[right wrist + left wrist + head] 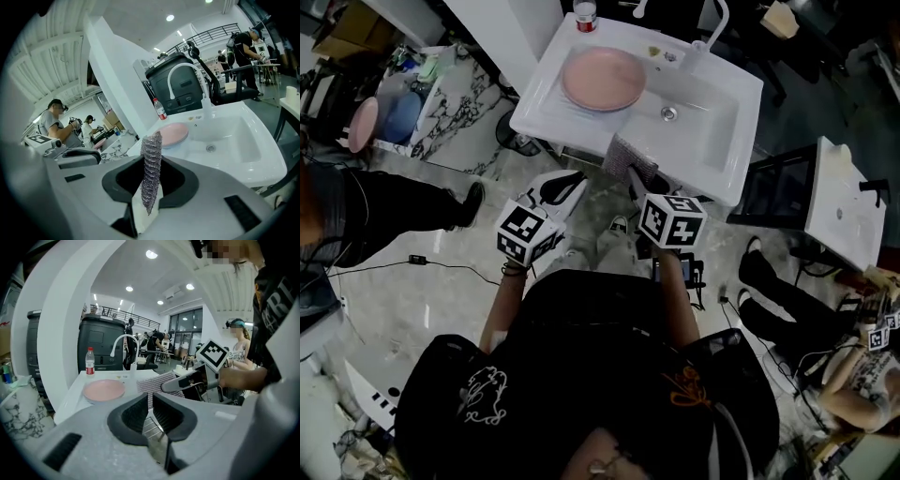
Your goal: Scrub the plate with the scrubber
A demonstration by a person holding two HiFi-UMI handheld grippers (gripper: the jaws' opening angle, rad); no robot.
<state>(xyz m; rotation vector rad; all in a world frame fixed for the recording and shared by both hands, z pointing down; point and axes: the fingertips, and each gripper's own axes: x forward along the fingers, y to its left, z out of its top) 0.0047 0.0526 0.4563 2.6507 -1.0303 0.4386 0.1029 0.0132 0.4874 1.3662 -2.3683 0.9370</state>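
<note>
Scrubber (152, 150) clamped upright in my right gripper (151, 177), low centre of right gripper view. Plate (603, 79) sits on sink (741, 103) ledge, upper middle of head view, apart from scrubber. My left gripper (151, 412) has its jaws pressed together on nothing, centre-left of head view.

Head view: above the person, looking steeply down on the sink (542, 111).
Left gripper view: low, near the sink's front, facing it.
Right gripper view: closer, facing the faucet (185, 70).
Shared: pink plate (603, 79), sink, faucet.
</note>
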